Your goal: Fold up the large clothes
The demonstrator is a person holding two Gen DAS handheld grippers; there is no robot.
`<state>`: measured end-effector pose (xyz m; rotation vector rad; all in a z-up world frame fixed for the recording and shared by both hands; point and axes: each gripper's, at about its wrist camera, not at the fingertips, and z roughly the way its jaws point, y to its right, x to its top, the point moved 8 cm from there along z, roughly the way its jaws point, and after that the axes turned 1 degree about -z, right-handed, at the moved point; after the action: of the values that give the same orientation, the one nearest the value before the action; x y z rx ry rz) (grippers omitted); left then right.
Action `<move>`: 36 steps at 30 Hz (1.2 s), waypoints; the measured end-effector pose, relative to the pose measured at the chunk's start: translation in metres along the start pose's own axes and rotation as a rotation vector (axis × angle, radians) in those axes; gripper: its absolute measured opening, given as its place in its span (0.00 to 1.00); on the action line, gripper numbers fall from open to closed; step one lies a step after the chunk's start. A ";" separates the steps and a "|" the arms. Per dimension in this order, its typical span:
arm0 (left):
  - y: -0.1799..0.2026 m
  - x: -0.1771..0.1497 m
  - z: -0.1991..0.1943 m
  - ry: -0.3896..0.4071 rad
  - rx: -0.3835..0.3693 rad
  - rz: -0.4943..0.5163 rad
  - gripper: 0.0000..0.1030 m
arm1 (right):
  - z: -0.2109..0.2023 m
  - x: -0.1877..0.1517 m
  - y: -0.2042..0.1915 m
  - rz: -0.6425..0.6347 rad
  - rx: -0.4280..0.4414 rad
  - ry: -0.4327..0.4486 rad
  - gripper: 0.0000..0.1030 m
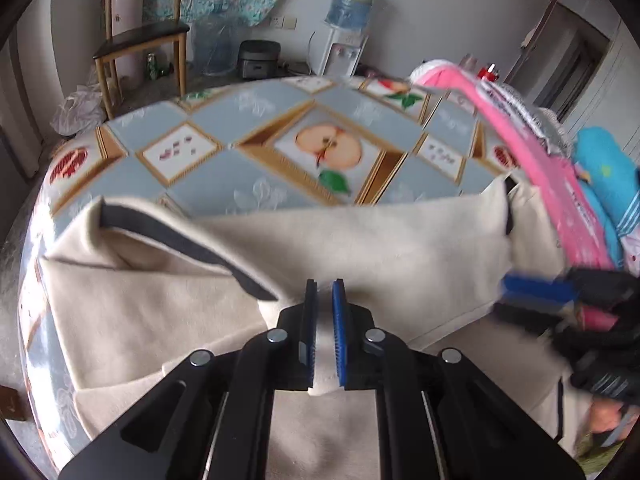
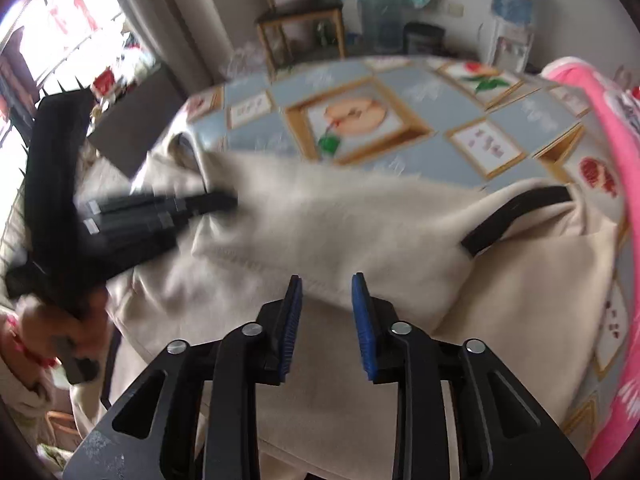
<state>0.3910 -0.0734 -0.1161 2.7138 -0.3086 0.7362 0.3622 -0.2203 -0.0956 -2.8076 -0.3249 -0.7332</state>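
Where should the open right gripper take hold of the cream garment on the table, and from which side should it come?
Probably the folded edge of the cream garment just ahead of the right gripper, whose jaws stand open. That edge rises off the table as a soft ridge, so coming forward and low from the near side lets one jaw slip under. The left gripper already pinches a fold.

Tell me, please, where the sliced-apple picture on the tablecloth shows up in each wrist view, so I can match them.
Left wrist: the sliced-apple picture sits just above centre, beyond the cream garment.
Right wrist: it is blurred, upper centre, again beyond the garment.
Shared landmark: the water dispenser stands against the far wall, upper right in both.
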 end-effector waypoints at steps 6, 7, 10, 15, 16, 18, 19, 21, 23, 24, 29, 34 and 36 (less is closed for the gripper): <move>-0.005 -0.013 -0.006 0.030 -0.022 -0.009 0.08 | 0.031 -0.015 0.054 0.026 -0.168 -0.086 0.32; -0.005 -0.014 -0.007 0.033 -0.025 -0.006 0.08 | 0.029 -0.017 0.058 0.066 -0.133 -0.074 0.33; -0.003 -0.015 -0.009 0.039 -0.012 0.027 0.08 | 0.011 -0.012 0.065 0.146 -0.122 -0.056 0.33; -0.001 -0.015 -0.007 0.046 0.007 0.050 0.08 | -0.016 0.019 0.031 0.088 -0.092 0.063 0.39; -0.002 -0.015 -0.007 0.048 0.006 0.040 0.08 | -0.014 0.024 0.020 0.067 -0.087 0.073 0.45; -0.002 -0.015 -0.008 0.050 0.006 0.031 0.08 | -0.002 0.030 0.003 0.026 -0.090 0.075 0.52; -0.002 -0.015 -0.008 0.050 0.009 0.029 0.08 | 0.008 0.031 -0.005 0.008 -0.084 0.066 0.52; -0.002 -0.015 -0.008 0.052 0.015 0.029 0.08 | 0.032 0.027 -0.014 -0.019 -0.103 0.030 0.52; -0.001 -0.015 -0.007 0.055 0.019 0.028 0.08 | 0.054 0.016 -0.015 -0.053 -0.163 -0.016 0.52; -0.001 -0.015 -0.007 0.056 0.020 0.027 0.08 | 0.053 0.013 -0.016 -0.065 -0.176 0.011 0.52; 0.000 -0.015 -0.007 0.054 0.027 0.042 0.08 | 0.036 0.005 -0.010 0.000 -0.153 -0.003 0.53; -0.001 -0.015 -0.007 0.058 0.018 0.025 0.08 | 0.040 -0.010 0.000 0.058 -0.162 -0.052 0.57; -0.001 -0.015 -0.008 0.049 0.017 0.018 0.08 | 0.039 -0.013 0.000 0.063 -0.179 -0.042 0.57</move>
<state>0.3752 -0.0677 -0.1180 2.7075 -0.3168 0.8122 0.3688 -0.2122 -0.1357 -2.9889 -0.1844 -0.7238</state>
